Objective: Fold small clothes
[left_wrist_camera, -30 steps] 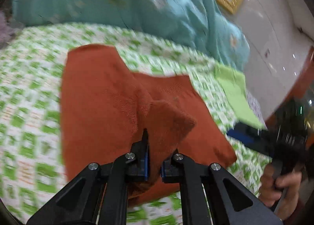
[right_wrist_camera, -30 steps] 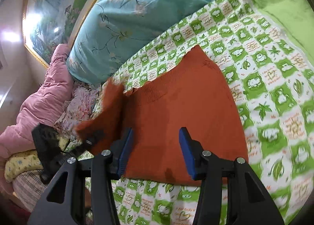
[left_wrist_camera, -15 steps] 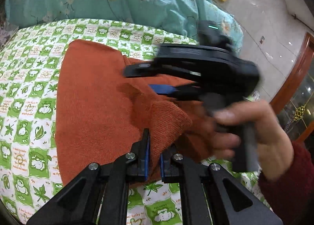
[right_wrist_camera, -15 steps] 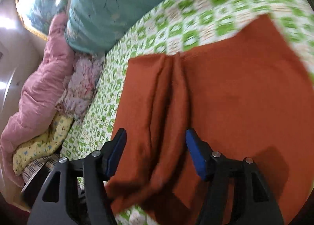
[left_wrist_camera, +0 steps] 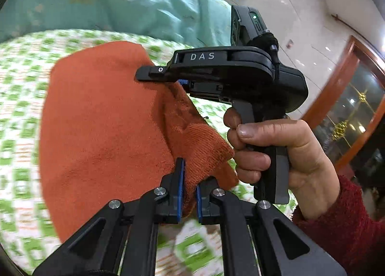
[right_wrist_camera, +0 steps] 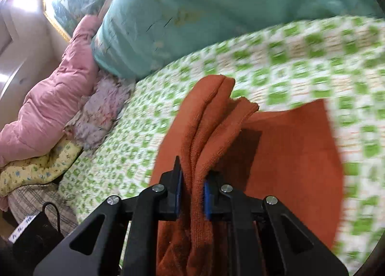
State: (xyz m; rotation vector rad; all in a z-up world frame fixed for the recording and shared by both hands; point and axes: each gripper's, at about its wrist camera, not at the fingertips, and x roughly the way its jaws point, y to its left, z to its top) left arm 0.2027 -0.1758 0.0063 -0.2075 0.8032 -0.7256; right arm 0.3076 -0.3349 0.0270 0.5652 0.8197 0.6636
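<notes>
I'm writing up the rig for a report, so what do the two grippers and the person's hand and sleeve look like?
Both the left gripper and right gripper are matte black with silver screws and blue finger pads. The right gripper's body reads "DAS", with a green light and a black cable. The right hand is bare, with a dark red fuzzy sleeve.

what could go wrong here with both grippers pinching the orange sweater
1. The left gripper holds only a thin cuff edge of the orange sweater, so it may slip free.
2. The right gripper clamps a bunched wad, which may set a crooked fold.
3. The two grippers sit close together and might bump.
</notes>
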